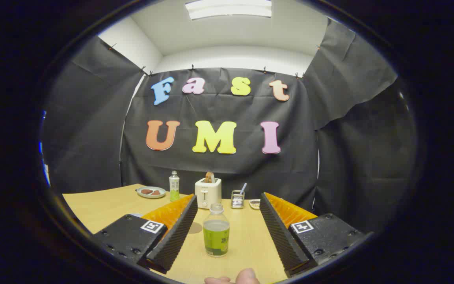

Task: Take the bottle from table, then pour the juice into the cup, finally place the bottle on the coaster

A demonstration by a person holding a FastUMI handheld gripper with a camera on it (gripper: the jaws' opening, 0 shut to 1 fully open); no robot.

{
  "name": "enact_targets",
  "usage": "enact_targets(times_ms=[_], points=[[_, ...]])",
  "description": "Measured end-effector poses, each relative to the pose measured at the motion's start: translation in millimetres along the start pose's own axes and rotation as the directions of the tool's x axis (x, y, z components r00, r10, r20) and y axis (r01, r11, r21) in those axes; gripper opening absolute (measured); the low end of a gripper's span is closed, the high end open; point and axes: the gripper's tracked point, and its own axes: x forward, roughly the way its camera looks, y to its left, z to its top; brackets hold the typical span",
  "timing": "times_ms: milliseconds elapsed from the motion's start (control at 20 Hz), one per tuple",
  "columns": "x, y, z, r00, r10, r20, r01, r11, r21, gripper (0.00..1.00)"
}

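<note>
A small clear bottle (216, 230) of green juice with a green label and a clear cap stands upright on the wooden table (105, 207). It sits between the two fingers of my gripper (227, 203), which is open and apart from it on both sides. A round brown coaster (195, 227) lies flat on the table just left of the bottle, partly hidden behind the left finger (177, 230). A bluish rim (135, 215) peeks out behind the left finger; I cannot tell whether it is the cup.
Beyond the fingers stand a white toaster (208, 192) with bread in it, a second bottle (174, 186) of green drink, a grey plate (151, 192) with food, a small metal holder (237, 199) and a little dish (254, 204). A person's fingertips (235, 278) show at the near table edge.
</note>
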Motion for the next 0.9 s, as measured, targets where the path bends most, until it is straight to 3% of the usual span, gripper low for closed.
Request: enact_targets(times_ms=[900], points=[[3, -3, -8, 1.0, 0.012, -0.011, -0.012, 1.0, 0.02, 1.0]])
